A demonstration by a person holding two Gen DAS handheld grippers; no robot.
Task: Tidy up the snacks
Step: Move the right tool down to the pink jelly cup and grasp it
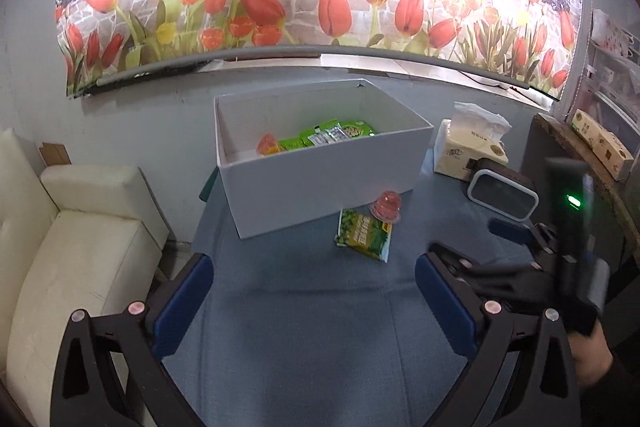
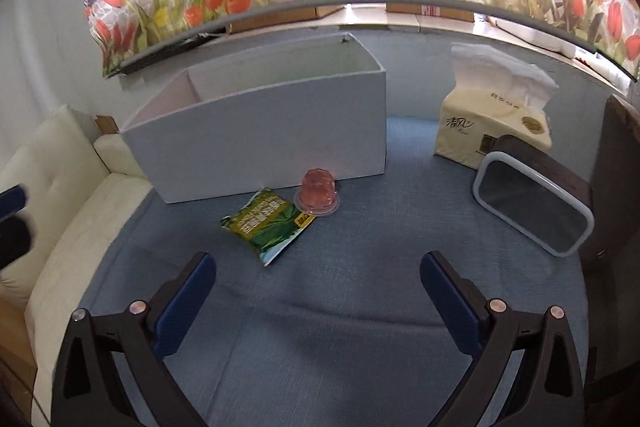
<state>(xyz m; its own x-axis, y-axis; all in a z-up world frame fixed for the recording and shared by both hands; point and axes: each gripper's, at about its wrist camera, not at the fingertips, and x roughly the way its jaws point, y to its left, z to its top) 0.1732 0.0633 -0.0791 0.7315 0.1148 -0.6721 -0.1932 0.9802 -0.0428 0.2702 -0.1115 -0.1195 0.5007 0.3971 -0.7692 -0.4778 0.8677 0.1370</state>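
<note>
Two snacks were left out on the blue tabletop (image 2: 320, 327): a green snack packet (image 2: 269, 223) lying flat and a pink jelly cup (image 2: 317, 189) standing beside it, its rim about touching the packet's corner. Both sat just in front of the white box's (image 2: 260, 139) near wall. The left wrist view showed more green packets (image 1: 328, 135) and an orange jelly cup (image 1: 267, 144) already inside the box.

Right tongs (image 2: 318, 287) were spread wide, empty, short of the two snacks. Left tongs (image 1: 314, 291) also open, nothing between them, further back.

Risks, as a guess: the cup and packet sat so close that closing on one could drag or tip the other. The packet lay flat, so the fingers might slide over it or pinch only a corner. The cup was near the box wall, so a clumsy reach could shove the box. The two tongs were near each other and could collide. The tissue pack (image 2: 492, 131) and the mirror-like framed item (image 2: 532, 207) stood well clear to the right.
</note>
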